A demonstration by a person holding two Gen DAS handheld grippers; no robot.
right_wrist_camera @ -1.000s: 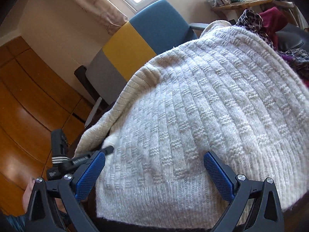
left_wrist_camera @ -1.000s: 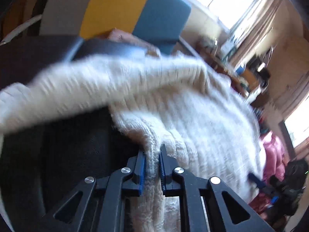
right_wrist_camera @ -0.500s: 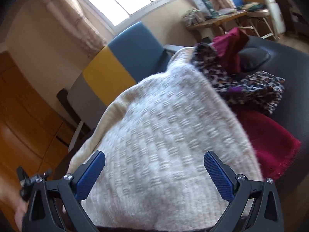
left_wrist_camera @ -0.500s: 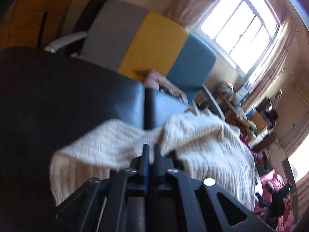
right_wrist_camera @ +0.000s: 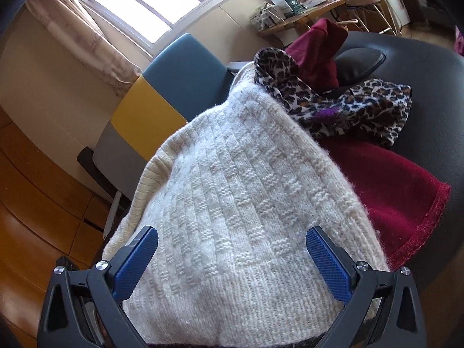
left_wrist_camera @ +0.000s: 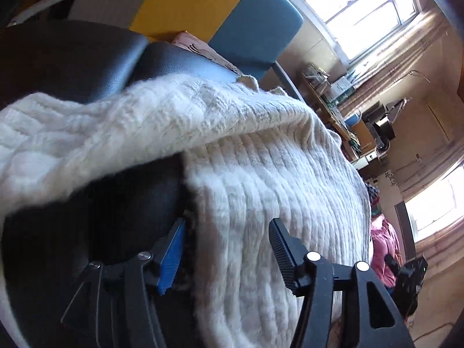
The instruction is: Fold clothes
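A cream knit sweater (left_wrist_camera: 261,174) lies on a black leather surface (left_wrist_camera: 72,58), with one sleeve (left_wrist_camera: 87,133) spread out to the left. My left gripper (left_wrist_camera: 227,240) is open, its jaws wide apart over the sweater's ribbed edge and not pinching it. In the right wrist view the same sweater (right_wrist_camera: 237,203) fills the middle. Over its near hem my right gripper (right_wrist_camera: 232,240) is open, holding nothing.
A leopard-print garment (right_wrist_camera: 348,107) and a dark red garment (right_wrist_camera: 400,182) lie on the black surface (right_wrist_camera: 429,66) right of the sweater. A grey, yellow and blue chair (right_wrist_camera: 162,98) stands behind. Wooden floor (right_wrist_camera: 34,217) shows at left.
My left gripper, shut on the sweater's edge a second ago, has let go and now stands open. The right gripper stays open and its view has shifted slightly over the sweater.
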